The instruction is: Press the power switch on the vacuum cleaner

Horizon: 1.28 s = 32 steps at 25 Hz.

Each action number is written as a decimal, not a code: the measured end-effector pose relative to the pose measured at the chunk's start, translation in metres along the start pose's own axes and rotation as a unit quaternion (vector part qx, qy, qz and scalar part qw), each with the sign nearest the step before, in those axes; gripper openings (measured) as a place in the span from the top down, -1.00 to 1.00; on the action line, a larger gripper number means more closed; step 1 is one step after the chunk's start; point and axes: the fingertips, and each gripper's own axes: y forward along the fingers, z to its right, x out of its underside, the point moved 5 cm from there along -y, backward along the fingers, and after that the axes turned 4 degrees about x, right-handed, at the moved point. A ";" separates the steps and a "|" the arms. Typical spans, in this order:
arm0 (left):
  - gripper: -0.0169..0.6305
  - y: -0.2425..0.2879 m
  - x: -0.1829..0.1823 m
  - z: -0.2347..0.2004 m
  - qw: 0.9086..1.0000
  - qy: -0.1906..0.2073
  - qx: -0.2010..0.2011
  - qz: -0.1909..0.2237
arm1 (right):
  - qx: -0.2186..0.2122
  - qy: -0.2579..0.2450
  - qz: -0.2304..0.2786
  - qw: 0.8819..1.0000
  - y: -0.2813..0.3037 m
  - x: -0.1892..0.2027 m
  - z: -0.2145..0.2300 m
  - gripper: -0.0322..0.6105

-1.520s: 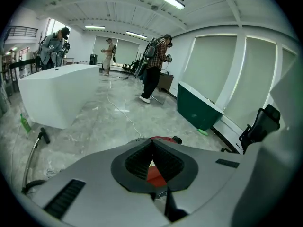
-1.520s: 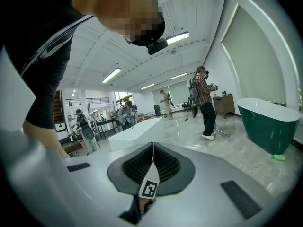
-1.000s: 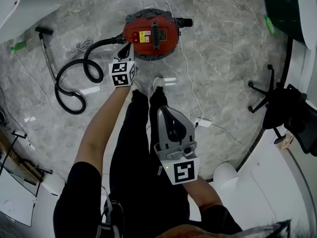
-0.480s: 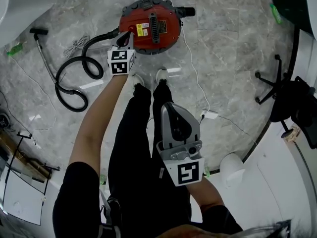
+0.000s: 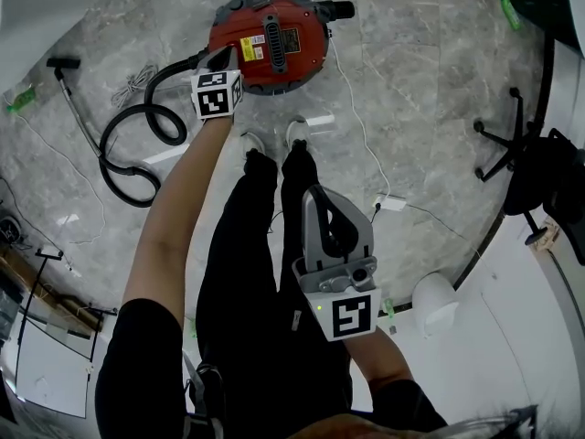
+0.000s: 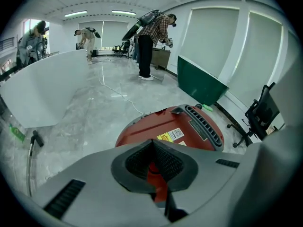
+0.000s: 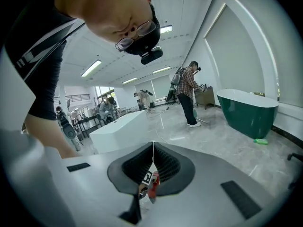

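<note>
The red, round vacuum cleaner [image 5: 270, 39] stands on the marble floor in front of the person's feet. A yellow label and a black ribbed grille [image 6: 204, 125] sit on its lid. My left gripper [image 5: 222, 59] reaches out at arm's length with its jaws shut and empty. Its tip lies over the near left edge of the lid; contact cannot be judged. In the left gripper view [image 6: 152, 142] the red lid [image 6: 142, 129] fills the space just beyond the tips. My right gripper [image 5: 316, 196] hangs shut beside the person's legs, holding nothing [image 7: 152, 144]. I cannot pick out the power switch.
A black hose [image 5: 137, 144] loops left from the vacuum, with a floor nozzle [image 5: 62, 63] farther left. A white cord [image 5: 359, 140] runs to a plug block [image 5: 388, 204]. An office chair [image 5: 521, 158] and a green tub [image 6: 201, 84] stand at the right. People work in the background.
My left gripper has moved forward from beside the hose to the vacuum's near left edge. The right gripper stays by the legs.
</note>
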 end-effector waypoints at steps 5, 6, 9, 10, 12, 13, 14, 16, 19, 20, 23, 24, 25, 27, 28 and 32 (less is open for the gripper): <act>0.89 0.000 -0.001 -0.003 0.999 -0.039 0.023 0.001 | 0.016 0.005 -0.005 1.000 -0.003 0.007 0.010 0.84; 0.89 0.000 -0.001 -0.004 0.999 -0.037 0.029 -0.006 | 0.016 0.006 -0.006 1.000 -0.003 0.008 0.010 0.84; 0.89 0.007 -0.005 -0.007 0.999 -0.019 0.044 -0.021 | 0.017 0.009 -0.004 1.000 0.001 0.009 0.011 0.84; 0.89 0.011 -0.007 -0.008 0.998 -0.025 0.051 -0.021 | 0.017 0.011 -0.002 1.000 0.003 0.009 0.010 0.84; 0.89 0.017 -0.015 -0.008 0.996 -0.050 0.069 -0.020 | 0.018 0.014 0.001 1.000 0.005 0.009 0.010 0.84; 0.89 0.021 -0.019 -0.006 0.995 -0.058 0.078 -0.023 | 0.018 0.015 0.001 1.000 0.005 0.009 0.010 0.84; 0.89 0.025 -0.023 -0.004 0.995 -0.058 0.082 -0.029 | 0.018 0.015 0.000 1.000 0.005 0.010 0.010 0.84; 0.89 0.030 -0.027 -0.001 0.996 -0.038 0.075 -0.042 | 0.020 0.015 -0.002 1.000 0.004 0.012 0.011 0.84; 0.89 0.029 -0.026 0.000 0.998 -0.013 0.056 -0.033 | 0.026 0.013 -0.001 1.000 0.001 0.013 0.015 0.84; 0.89 0.027 -0.025 0.000 0.998 -0.005 0.049 -0.028 | 0.027 0.012 -0.001 1.000 -0.001 0.012 0.016 0.84; 0.89 0.020 -0.022 0.002 0.999 0.010 0.038 -0.016 | 0.030 0.009 0.001 1.000 -0.007 0.011 0.018 0.84; 0.89 0.017 -0.023 0.003 0.999 0.005 0.038 -0.010 | 0.030 0.007 0.002 1.000 -0.009 0.011 0.019 0.84; 0.89 0.013 -0.023 0.005 0.999 -0.004 0.040 -0.003 | 0.029 0.005 0.003 1.000 -0.010 0.011 0.020 0.84; 0.89 0.005 -0.024 0.010 0.999 -0.022 0.043 0.007 | 0.029 0.000 0.006 1.000 -0.013 0.010 0.020 0.84; 0.89 -0.001 -0.023 0.014 0.999 -0.024 0.044 0.011 | 0.028 -0.001 0.006 1.000 -0.016 0.010 0.019 0.84; 0.89 -0.025 -0.027 0.033 0.998 -0.020 0.054 0.032 | 0.019 -0.005 0.015 1.000 -0.023 0.002 0.013 0.84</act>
